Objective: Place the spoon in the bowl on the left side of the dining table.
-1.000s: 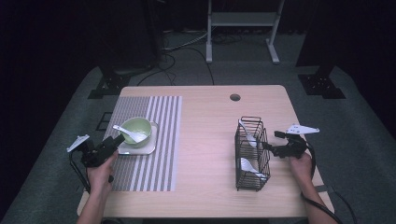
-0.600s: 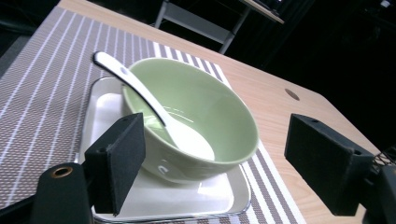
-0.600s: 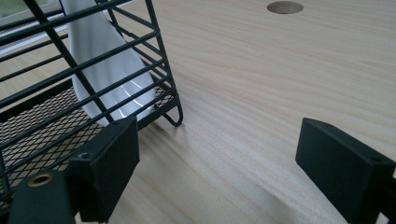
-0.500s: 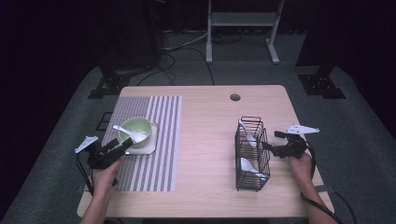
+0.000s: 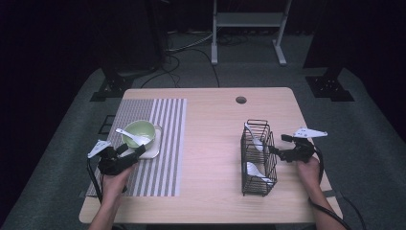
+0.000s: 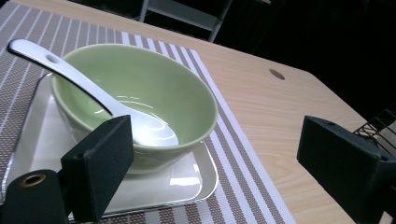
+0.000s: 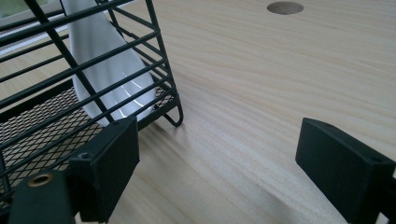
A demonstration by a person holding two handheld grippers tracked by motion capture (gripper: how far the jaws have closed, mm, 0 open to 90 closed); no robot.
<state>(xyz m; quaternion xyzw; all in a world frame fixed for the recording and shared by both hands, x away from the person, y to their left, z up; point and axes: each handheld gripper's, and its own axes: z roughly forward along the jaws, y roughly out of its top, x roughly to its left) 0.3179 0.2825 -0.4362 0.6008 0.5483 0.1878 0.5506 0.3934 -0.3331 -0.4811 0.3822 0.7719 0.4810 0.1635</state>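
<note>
Pale wood table (image 5: 210, 143), widest surface: bare board lies between my two tongs, and I read this central strip as the freest room for moving. Striped placemat (image 5: 165, 143) lies under and ahead of my left tongs (image 5: 135, 151); its right edge runs just beside the right-hand jaw in the left gripper view. Black wire basket (image 5: 258, 158) stands just left of my right tongs (image 5: 276, 152), well apart from the table's right edge, with two white spoons (image 5: 254, 171) leaning inside. White square tray (image 6: 187, 179) sits directly ahead of the left tongs, its near corner between the jaws. Green bowl (image 6: 140, 88) rests on that tray, a white spoon (image 6: 93, 91) lying in it with the handle over the far rim. Left tongs: jaws have just been opening and stand wide, gripping nothing. Right tongs: jaws wide, empty, one pad (image 7: 109, 163) just beside the basket's corner foot.
</note>
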